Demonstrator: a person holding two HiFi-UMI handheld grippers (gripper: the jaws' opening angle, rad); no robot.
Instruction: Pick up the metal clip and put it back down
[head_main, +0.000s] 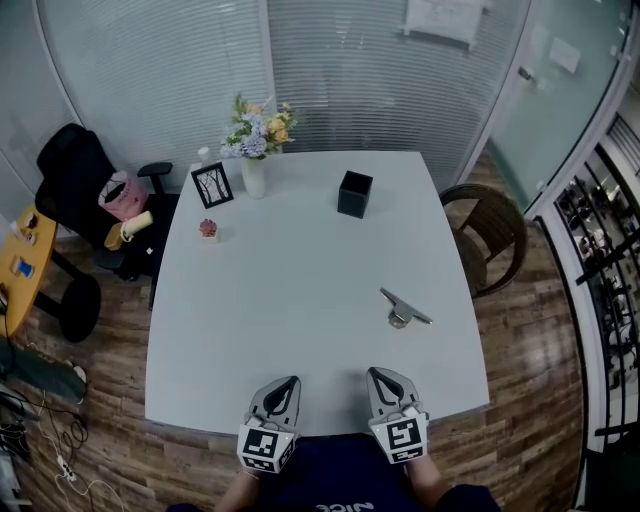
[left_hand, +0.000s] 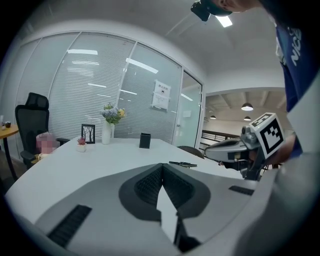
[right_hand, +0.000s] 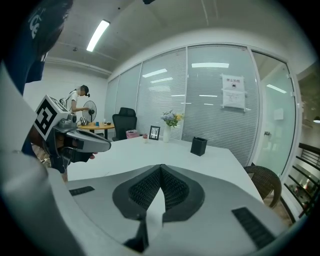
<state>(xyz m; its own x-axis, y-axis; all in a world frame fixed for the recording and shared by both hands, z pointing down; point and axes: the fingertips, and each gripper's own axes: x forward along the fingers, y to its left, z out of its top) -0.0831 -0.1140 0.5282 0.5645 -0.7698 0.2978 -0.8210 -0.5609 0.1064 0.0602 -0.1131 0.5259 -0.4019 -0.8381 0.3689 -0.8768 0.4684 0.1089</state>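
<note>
The metal clip (head_main: 404, 308) lies on a pale table (head_main: 290, 290) over a wood floor (head_main: 520, 330), blinds (head_main: 350, 70) behind. The left gripper (head_main: 290, 383) and right gripper (head_main: 377, 375) sit at the near edge, jaws pressed together, empty.

wicker chair (head_main: 497, 232) partly hidden by table (head_main: 300, 300), forearms (head_main: 428, 482) cut by bottom edge

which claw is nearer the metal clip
Right. The right claw sits short of the metal clip, toward the person; the left claw is farther off to the clip's left.
</note>
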